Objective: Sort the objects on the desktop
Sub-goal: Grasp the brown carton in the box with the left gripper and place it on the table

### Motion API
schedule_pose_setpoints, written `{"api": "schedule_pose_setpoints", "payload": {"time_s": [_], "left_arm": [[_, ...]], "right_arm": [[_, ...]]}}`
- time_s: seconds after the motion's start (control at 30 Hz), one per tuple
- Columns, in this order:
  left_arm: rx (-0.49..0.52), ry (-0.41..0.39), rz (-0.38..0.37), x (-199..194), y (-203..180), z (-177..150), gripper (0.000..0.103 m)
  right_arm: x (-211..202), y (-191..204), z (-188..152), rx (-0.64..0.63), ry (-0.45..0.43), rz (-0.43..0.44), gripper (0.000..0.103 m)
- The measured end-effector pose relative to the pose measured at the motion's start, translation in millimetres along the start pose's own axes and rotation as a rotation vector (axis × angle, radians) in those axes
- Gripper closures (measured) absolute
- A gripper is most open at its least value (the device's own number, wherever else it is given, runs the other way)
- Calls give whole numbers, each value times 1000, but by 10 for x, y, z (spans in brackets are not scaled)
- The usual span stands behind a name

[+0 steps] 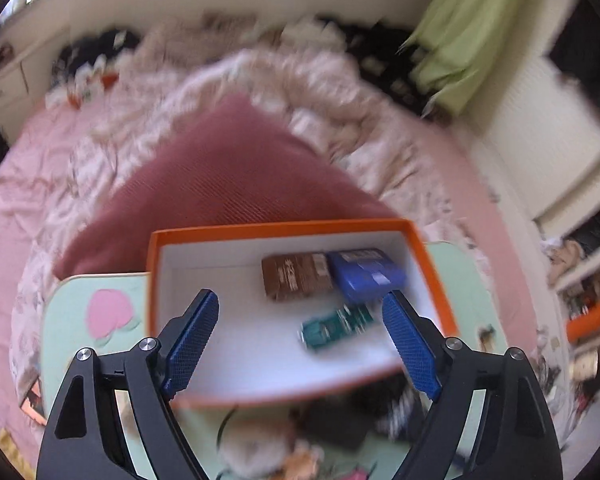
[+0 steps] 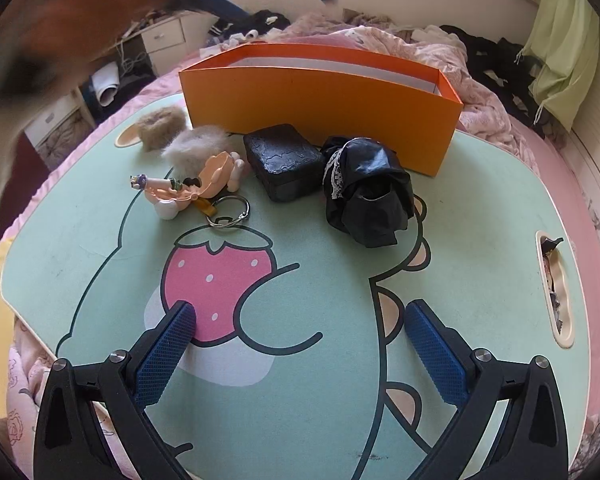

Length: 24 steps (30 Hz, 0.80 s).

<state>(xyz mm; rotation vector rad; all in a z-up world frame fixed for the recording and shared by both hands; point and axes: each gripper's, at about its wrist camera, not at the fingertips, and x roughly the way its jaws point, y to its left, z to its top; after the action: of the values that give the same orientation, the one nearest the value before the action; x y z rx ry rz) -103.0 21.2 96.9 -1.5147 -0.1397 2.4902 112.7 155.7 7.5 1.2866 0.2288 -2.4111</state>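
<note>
In the left wrist view my left gripper [image 1: 300,298] hangs open over the orange box [image 1: 284,229], with nothing pressed between its blue pads. On the box's white floor lie a brown pack [image 1: 296,278], a blue pack [image 1: 366,274] and a teal item [image 1: 334,326], all blurred. My right gripper [image 2: 300,308] is open and empty low over the green cartoon table [image 2: 480,240]. In front of the orange box [image 2: 320,104] lie a black case [image 2: 284,160], a crumpled black cloth with lace [image 2: 368,192], a small doll figure [image 2: 192,188], a metal key ring [image 2: 228,210] and two fluffy puffs [image 2: 160,122].
The table stands on a pink bed with a rumpled quilt and a maroon pillow [image 1: 228,168] behind the box. A slot [image 2: 556,292] in the table's right edge holds small things. A person's blurred hand [image 2: 80,20] fills the upper left of the right wrist view.
</note>
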Motion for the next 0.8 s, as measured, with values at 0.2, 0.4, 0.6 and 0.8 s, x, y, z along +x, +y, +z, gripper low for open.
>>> {"api": "schedule_pose_setpoints", "payload": {"time_s": [0.2, 0.4, 0.6, 0.8], "left_arm": [[-69, 183, 51, 804, 73, 182, 34], [-85, 233, 63, 1057, 32, 140, 33], [-81, 263, 68, 1093, -66, 107, 32], [23, 208, 196, 1045, -108, 39, 83]], "right_arm": [[-16, 1, 2, 1, -3, 4, 0], [-7, -4, 5, 2, -4, 5, 0], [-2, 11, 27, 2, -3, 4, 0], [-2, 3, 20, 2, -3, 5, 0]]}}
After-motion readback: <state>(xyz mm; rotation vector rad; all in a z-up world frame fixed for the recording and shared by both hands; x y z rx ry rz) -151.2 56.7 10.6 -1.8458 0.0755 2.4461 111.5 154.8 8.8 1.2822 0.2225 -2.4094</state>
